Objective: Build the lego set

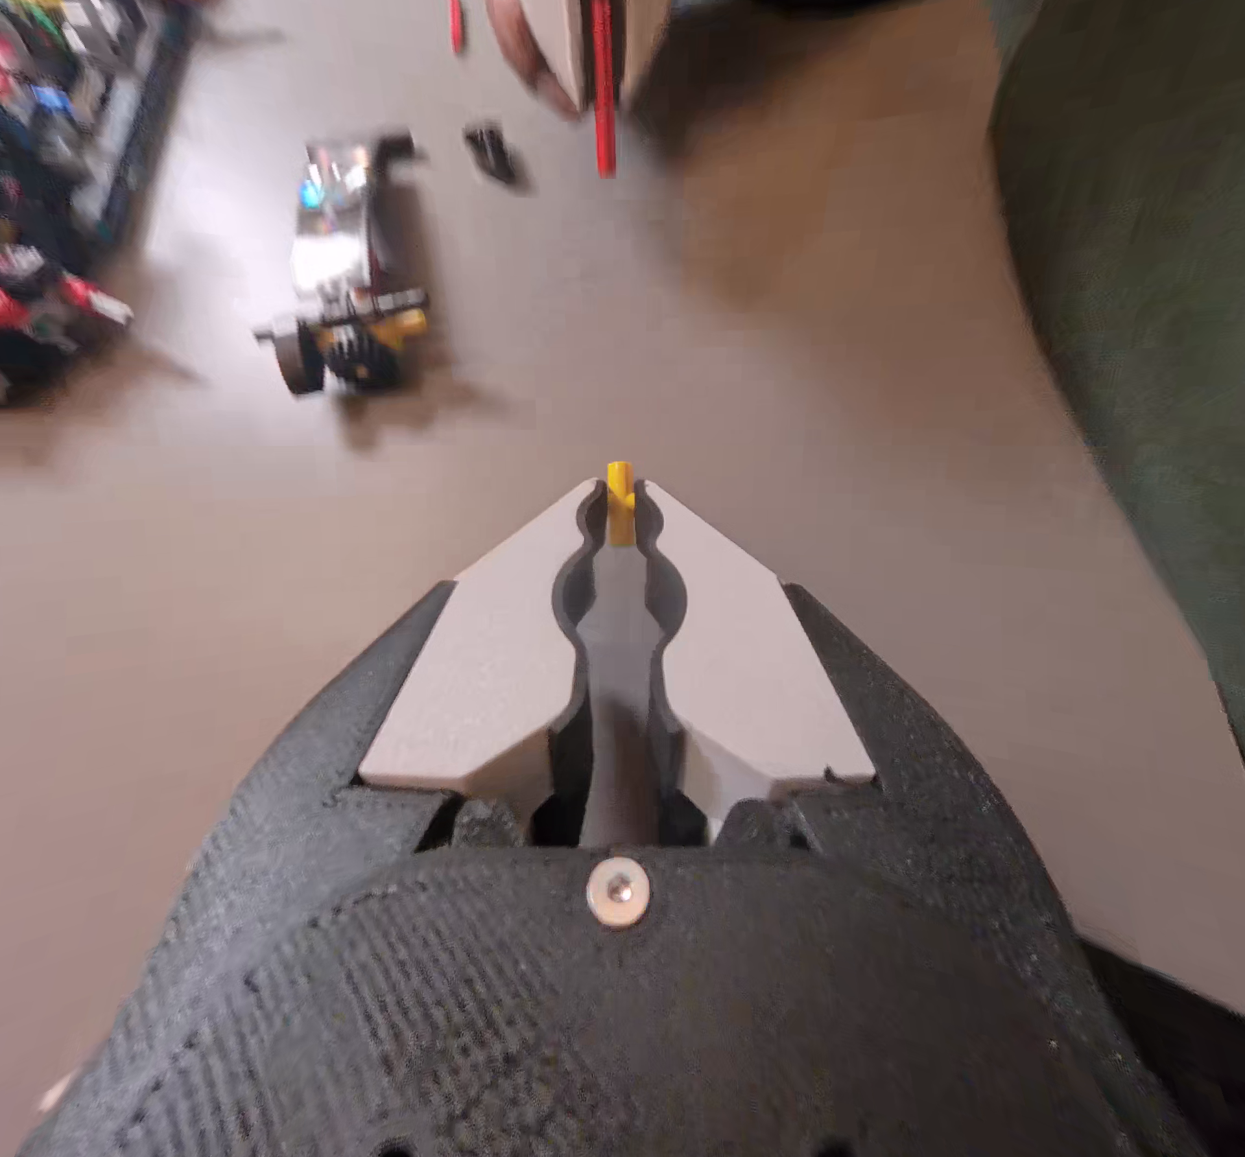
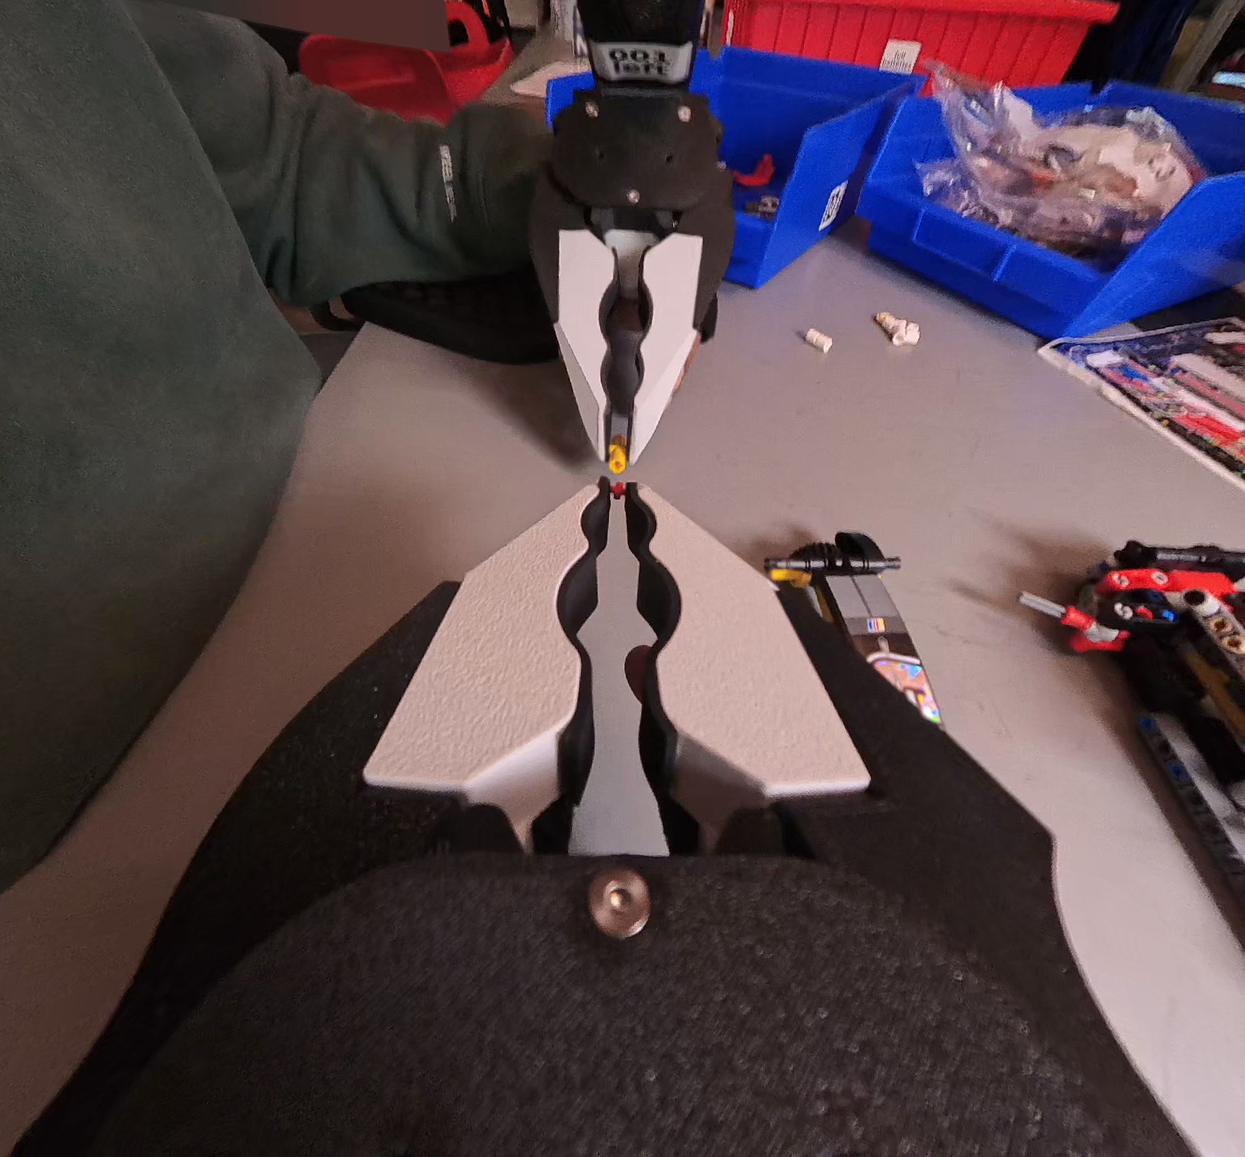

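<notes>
My left gripper [image 1: 618,485] is shut on a small yellow connector piece [image 1: 618,505], held above the grey table. My right gripper [image 2: 617,486] is shut on a red axle [image 2: 617,489], seen end-on at its tips. In the left wrist view the right gripper [image 1: 593,108] comes down from the top edge with the long red axle [image 1: 603,87] pointing toward me. In the right wrist view the left gripper [image 2: 617,451] faces mine tip to tip, the yellow connector [image 2: 616,456] just short of the axle's end.
A partly built model with a yellow and black end [image 1: 350,289] [image 2: 855,613] lies on the table [image 2: 842,451]. A red and black assembly [image 2: 1172,613], a booklet [image 2: 1172,384], two small white pieces [image 2: 855,333], blue bins [image 2: 1010,249], a loose red piece [image 1: 457,20] and a green sleeve [image 2: 337,182] surround it. My hands' fingertips stand some 9 centimetres from each other.
</notes>
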Demonstrator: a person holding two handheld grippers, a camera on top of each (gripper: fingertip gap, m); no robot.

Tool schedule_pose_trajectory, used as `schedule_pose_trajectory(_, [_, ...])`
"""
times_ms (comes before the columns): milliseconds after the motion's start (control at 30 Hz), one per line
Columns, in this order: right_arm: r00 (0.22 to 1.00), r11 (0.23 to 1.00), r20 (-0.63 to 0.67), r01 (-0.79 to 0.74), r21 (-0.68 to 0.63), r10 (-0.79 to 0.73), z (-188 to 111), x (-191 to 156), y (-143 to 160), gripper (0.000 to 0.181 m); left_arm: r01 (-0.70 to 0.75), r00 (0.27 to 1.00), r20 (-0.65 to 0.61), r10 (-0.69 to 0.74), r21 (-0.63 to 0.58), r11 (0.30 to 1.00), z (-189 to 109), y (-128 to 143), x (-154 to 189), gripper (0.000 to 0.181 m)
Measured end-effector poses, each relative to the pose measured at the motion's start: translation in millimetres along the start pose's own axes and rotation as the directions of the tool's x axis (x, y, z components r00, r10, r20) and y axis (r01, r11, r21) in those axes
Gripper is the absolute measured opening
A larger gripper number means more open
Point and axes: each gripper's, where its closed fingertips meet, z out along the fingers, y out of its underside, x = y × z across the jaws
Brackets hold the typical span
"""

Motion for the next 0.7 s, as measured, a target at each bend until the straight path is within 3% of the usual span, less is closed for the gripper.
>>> schedule_pose_trajectory(33, [1.000, 1.000, -0.006, 0.012, 0.023, -0.012, 0.1, -1.2, -5.2, 0.001, -0.004, 1.000, 0.008, 0.004, 0.075, 0.997, 0.2, -14.1, -0.5, 0.006])
schedule_pose_trajectory(133, [0.999, 0.996, -0.036, 0.036, 0.082, -0.033, 0.1, -1.9, -19.2, 0.001, 0.005, 1.000, 0.014, -0.009, 0.269, 0.963, -2.8, -51.4, -0.1, 0.005])
schedule_pose_trajectory(267, [0.999, 0.993, -0.036, 0.021, 0.118, -0.016, -0.9, -2.3, -26.4, 0.001, 0.020, 0.998, 0.046, -0.039, 0.357, 0.934, -5.7, -70.1, -4.7, 0.005])
schedule_pose_trajectory(700, [0.999, 0.991, -0.012, -0.042, 0.126, 0.044, 4.6, -0.5, -23.1, 0.001, 0.061, 0.997, 0.025, -0.074, 0.350, 0.935, -0.8, -73.9, 0.0, 0.005])
